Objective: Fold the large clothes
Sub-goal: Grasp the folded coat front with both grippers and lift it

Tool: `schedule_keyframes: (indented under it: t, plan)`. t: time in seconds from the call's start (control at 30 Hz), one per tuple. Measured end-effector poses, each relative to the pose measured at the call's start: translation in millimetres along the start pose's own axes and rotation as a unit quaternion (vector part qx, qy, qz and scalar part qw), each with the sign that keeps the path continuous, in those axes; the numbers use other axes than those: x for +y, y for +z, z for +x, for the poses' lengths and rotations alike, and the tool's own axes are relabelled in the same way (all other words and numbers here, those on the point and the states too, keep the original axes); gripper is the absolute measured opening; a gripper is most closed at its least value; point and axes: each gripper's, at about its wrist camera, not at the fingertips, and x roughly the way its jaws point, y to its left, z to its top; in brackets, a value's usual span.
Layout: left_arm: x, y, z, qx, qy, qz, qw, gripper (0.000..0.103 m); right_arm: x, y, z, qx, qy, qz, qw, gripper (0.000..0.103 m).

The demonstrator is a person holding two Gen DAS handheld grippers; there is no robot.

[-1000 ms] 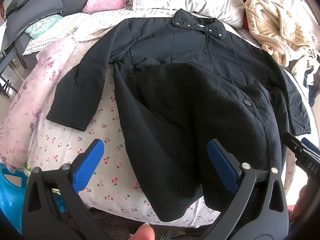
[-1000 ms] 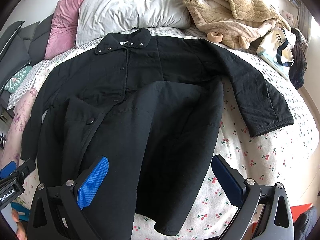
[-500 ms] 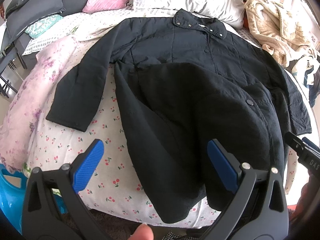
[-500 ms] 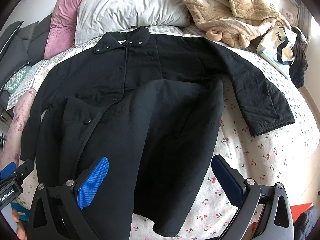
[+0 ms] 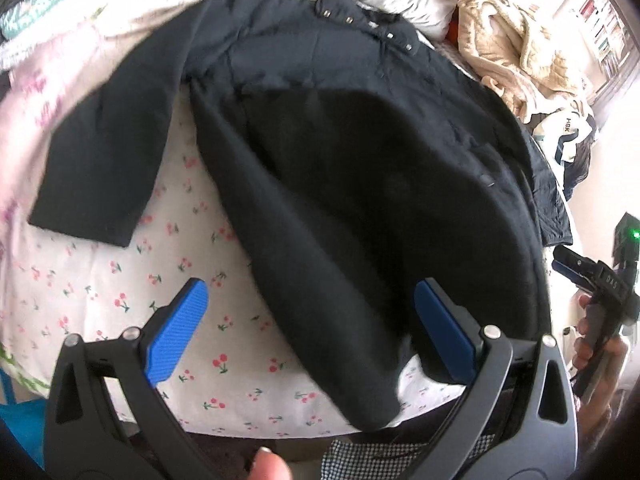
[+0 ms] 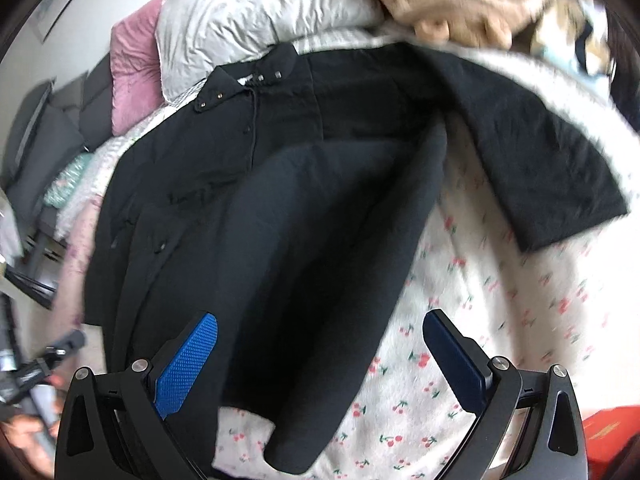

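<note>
Hovering at the near hem of the black coat (image 5: 360, 184) spread collar-away on the bed (image 5: 100, 280), we hold left gripper (image 5: 308, 332) and right gripper (image 6: 320, 360) wide open and empty — presumably lining up the next fold.

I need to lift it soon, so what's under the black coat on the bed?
The black coat lies on a cherry-print sheet, which shows around its hem and sleeves. Anything beneath its body is covered.
</note>
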Motion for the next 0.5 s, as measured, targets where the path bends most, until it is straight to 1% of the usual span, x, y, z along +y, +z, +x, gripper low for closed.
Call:
schedule_keyframes:
  t: [0.07,0.13,0.2,0.27,0.33,0.37,0.4,0.43,0.47,0.5]
  plan:
    - [9.9,-7.7,10.8,-0.002,-0.006,-0.004,1.0000,0.102,-18.6,-5.6,9.8,0.015,0.016,0.020,1.000,0.103]
    - [16.6,-15.4,22.5,0.007,-0.028,-0.014,0.9995,0.095,-28.9,-10.9,17.9,0.029,0.028,0.030,0.999,0.103]
    - [19.9,-21.6,35.3,0.030,-0.069,-0.028,0.9968,0.090,-34.3,-18.4,26.9,0.046,0.050,0.034,0.997,0.103]
    - [18.0,-28.8,42.5,0.041,-0.097,-0.029,0.9940,0.088,-32.5,-27.1,34.6,0.059,0.077,0.029,0.995,0.103]
    - [9.4,-34.6,51.9,0.052,-0.123,-0.026,0.9906,0.080,-26.3,-32.7,39.2,0.071,0.104,0.025,0.992,0.101]
    - [5.9,-36.7,56.8,0.060,-0.136,-0.028,0.9884,0.077,-21.8,-36.1,44.5,0.077,0.118,0.023,0.990,0.097]
    - [1.2,-39.7,65.0,0.072,-0.153,-0.034,0.9850,0.067,-18.2,-38.1,49.2,0.082,0.122,0.021,0.989,0.094]
    - [-1.0,-41.2,70.6,0.081,-0.161,-0.039,0.9828,0.055,-15.5,-38.8,53.4,0.086,0.122,0.019,0.989,0.085]
    - [-3.6,-43.3,77.2,0.092,-0.168,-0.046,0.9804,0.048,-10.5,-41.1,60.2,0.091,0.117,0.015,0.989,0.066]
    - [-4.9,-44.7,81.0,0.098,-0.169,-0.051,0.9795,0.033,-8.4,-41.9,66.2,0.095,0.109,0.012,0.989,0.053]
